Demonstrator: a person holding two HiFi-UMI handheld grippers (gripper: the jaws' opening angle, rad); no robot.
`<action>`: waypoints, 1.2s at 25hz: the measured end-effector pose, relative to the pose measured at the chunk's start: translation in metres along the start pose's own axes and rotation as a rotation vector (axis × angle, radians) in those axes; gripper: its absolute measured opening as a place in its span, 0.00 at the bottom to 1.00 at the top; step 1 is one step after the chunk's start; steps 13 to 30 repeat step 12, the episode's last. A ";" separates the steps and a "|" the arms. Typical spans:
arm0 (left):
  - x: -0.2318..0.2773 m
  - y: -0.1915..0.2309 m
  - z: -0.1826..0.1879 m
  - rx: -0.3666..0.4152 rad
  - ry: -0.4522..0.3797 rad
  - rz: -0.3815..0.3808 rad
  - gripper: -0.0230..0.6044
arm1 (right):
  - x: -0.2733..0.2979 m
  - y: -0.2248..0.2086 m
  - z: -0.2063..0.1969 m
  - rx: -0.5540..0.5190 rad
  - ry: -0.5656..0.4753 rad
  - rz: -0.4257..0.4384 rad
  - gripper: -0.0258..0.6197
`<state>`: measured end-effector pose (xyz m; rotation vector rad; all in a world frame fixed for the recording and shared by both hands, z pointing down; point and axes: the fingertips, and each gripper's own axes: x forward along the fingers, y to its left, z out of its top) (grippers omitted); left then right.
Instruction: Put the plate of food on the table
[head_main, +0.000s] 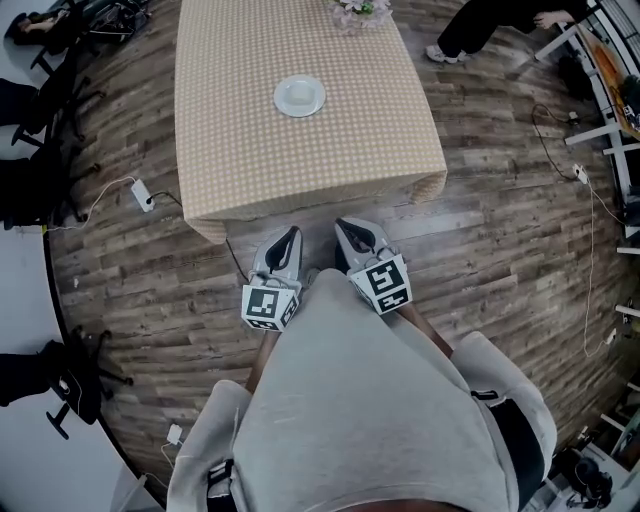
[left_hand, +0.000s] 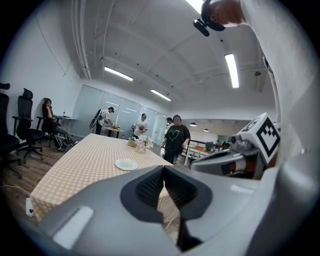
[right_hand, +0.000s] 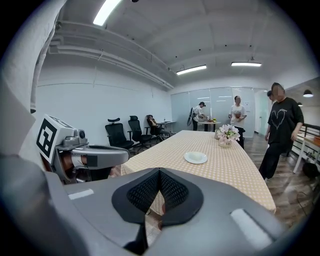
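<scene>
Standing at the near short end of a long table (head_main: 240, 170) with a checked cloth, the person holds both grippers close to the body, side by side and pointed toward 12 o'clock along the tabletop. The left gripper (head_main: 291, 238) has its jaws pressed together with nothing between them. The right gripper (head_main: 347, 230), just beside it at 3 o'clock, is likewise pressed together and empty. The white plate (head_main: 299, 96) sits on the table at 12 o'clock from the grippers, well apart from both; what lies on it cannot be made out. A vase of flowers (head_main: 360, 10) stands beyond it at about 1 o'clock. Someone in dark clothes (right_hand: 282, 127) stands off the table's right side, and black office chairs (right_hand: 125, 132) sit off its left at 9 o'clock.
</scene>
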<state>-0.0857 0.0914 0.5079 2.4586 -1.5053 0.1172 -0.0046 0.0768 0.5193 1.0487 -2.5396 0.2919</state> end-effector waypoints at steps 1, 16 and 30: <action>-0.008 -0.001 -0.002 -0.002 0.000 -0.004 0.05 | -0.003 0.007 -0.004 0.004 0.004 -0.005 0.04; -0.046 -0.006 -0.011 -0.020 -0.015 -0.033 0.05 | -0.024 0.043 -0.017 0.009 0.025 -0.045 0.04; -0.046 -0.006 -0.011 -0.020 -0.015 -0.033 0.05 | -0.024 0.043 -0.017 0.009 0.025 -0.045 0.04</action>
